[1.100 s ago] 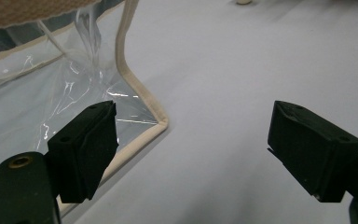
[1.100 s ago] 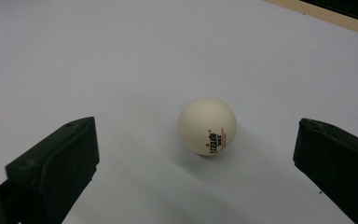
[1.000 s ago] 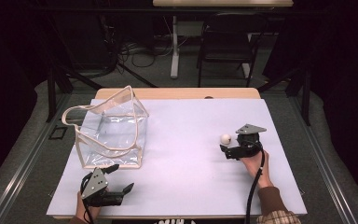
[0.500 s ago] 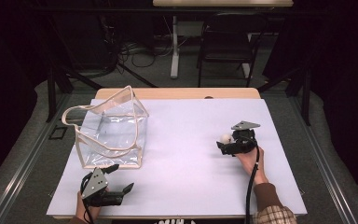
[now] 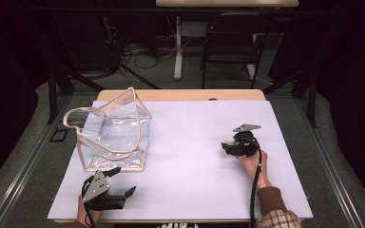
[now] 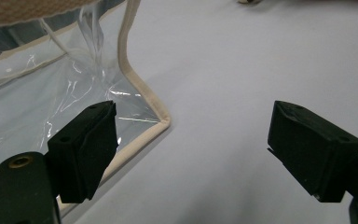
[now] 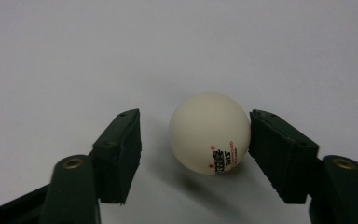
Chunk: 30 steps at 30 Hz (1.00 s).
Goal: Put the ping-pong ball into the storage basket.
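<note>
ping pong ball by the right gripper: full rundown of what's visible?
The ball is a small cream-white sphere, smooth and matte like celluloid or plastic, with small red and dark print low on its side. It sits on the white table sheet, on the person's right. It lies between the jaws of the right gripper, which have just been closing: one pad looks to touch its side, while a clear gap remains to the other. In the high view it shows pale at the gripper's tip.

Bag (image 5: 111, 135) left, ball (image 5: 228, 140) right
</note>
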Tool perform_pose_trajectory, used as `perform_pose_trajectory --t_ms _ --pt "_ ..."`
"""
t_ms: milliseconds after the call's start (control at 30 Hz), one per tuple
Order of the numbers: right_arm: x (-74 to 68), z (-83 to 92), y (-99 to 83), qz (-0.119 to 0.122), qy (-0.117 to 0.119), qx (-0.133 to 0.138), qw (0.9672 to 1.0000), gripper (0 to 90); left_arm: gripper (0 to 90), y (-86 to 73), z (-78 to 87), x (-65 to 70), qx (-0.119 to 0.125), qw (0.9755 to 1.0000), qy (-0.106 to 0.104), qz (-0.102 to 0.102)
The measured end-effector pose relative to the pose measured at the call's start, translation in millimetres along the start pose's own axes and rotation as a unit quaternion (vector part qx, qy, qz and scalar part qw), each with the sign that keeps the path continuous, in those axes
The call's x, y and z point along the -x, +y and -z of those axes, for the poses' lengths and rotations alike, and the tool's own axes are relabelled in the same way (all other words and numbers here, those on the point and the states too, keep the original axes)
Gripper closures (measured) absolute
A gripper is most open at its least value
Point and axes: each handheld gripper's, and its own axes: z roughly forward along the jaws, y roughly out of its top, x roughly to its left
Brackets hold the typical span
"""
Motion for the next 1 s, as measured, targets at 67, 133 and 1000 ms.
perform_pose_trajectory --t_ms 67,133,1000 --pt "-0.1 -1.5 0.0 0.000 -0.012 -0.008 0.9999 39.6 16.0 -0.5 0.4 -0.4 0.000 1.0000 0.002 0.003" --pt "0.3 -1.7 -0.2 -0.003 -0.016 -0.010 0.9998 43.5 16.0 -0.9 0.7 -0.6 0.000 1.0000 0.002 0.003" --pt "-9.5 19.8 12.2 0.011 -0.019 0.018 0.9996 50.4 16.0 -1.5 3.4 0.5 -0.001 1.0000 0.006 0.002"
